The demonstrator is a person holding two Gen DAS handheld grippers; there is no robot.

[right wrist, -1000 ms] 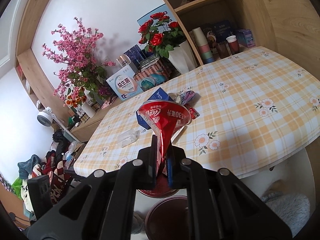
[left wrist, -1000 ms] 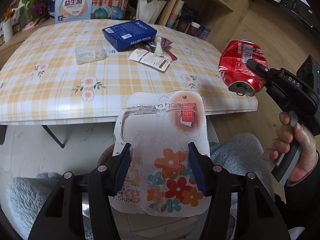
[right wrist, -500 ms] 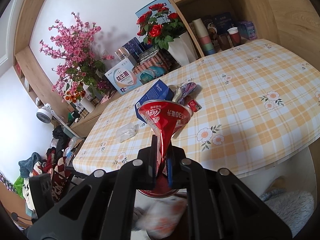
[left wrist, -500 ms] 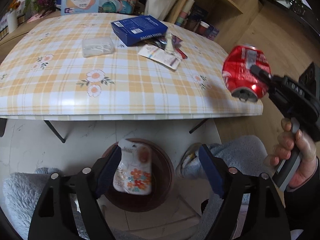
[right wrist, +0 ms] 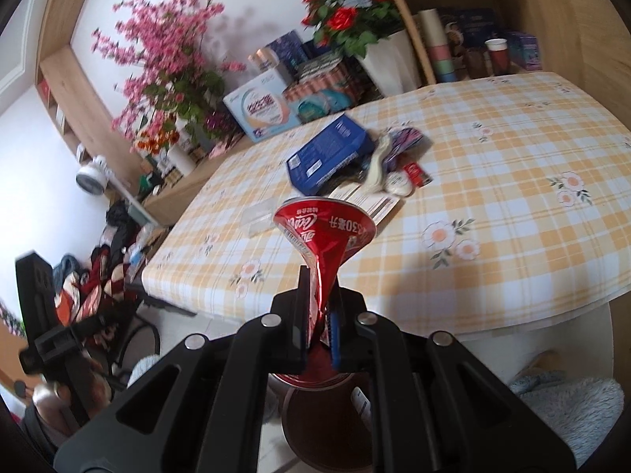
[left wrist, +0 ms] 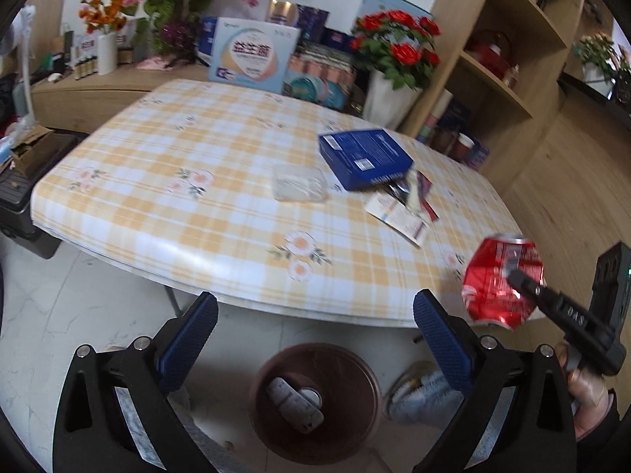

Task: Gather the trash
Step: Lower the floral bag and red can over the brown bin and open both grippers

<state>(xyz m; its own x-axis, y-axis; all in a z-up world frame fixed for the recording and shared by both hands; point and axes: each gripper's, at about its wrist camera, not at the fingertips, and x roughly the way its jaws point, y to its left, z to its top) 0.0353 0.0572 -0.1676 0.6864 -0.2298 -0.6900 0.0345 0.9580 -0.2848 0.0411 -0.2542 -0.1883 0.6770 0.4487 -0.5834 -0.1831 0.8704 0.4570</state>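
My left gripper (left wrist: 315, 341) is open and empty above the brown trash bin (left wrist: 272, 429) on the floor, with a package lying inside it. My right gripper (right wrist: 317, 325) is shut on a crushed red soda can (right wrist: 325, 236), also seen at the right in the left wrist view (left wrist: 501, 280), held above the bin (right wrist: 315, 433). On the checked table (left wrist: 221, 205) lie a blue box (left wrist: 364, 155), a clear plastic container (left wrist: 299, 185), a paper leaflet (left wrist: 398, 218) and wrappers (left wrist: 414, 193).
Flower vases, boxes and shelves stand behind the table. A wooden shelf unit (left wrist: 512, 59) rises at the right. A grey fluffy slipper (right wrist: 568, 398) lies on the floor by the bin. Clothes and clutter lie at the left (right wrist: 98, 260).
My left gripper opened and dropped the flowered package into the bin, then lifted and tilted up toward the table. The right gripper moved with the can to above the bin.
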